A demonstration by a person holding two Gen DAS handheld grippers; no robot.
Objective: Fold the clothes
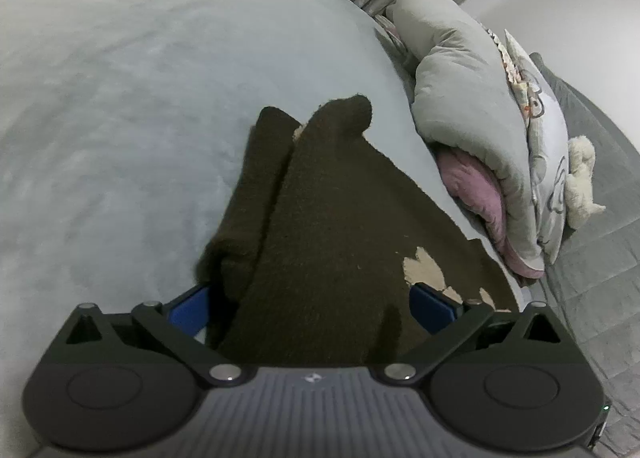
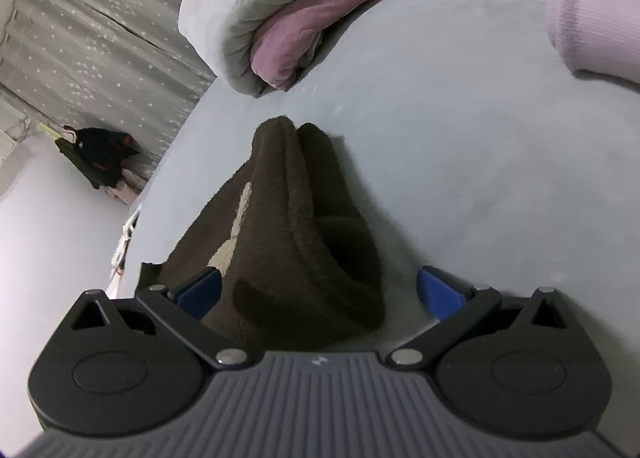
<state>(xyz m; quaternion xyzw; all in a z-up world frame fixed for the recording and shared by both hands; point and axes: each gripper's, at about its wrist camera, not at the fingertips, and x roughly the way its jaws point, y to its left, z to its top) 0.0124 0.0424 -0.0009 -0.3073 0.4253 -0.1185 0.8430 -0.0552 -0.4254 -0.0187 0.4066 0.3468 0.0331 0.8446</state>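
we see left black-and-grey ribbed plastic gripper (image 1: 310,306) | blue finger pads (image 1: 191,308) | silver pivot screws | right black-and-grey ribbed plastic gripper (image 2: 320,292) alike

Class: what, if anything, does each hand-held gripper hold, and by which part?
Neither closes on anything: both the left hand-held gripper and right hand-held gripper are open, straddling the brown garment.

Grey bed (image 1: 120,98) bears brown garment (image 1: 320,218); rolled duvet (image 1: 472,106).

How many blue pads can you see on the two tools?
4. Left tool: one blue pad on each side of the brown garment. Right tool: one against the garment, one apart from it. Each is partly hidden.
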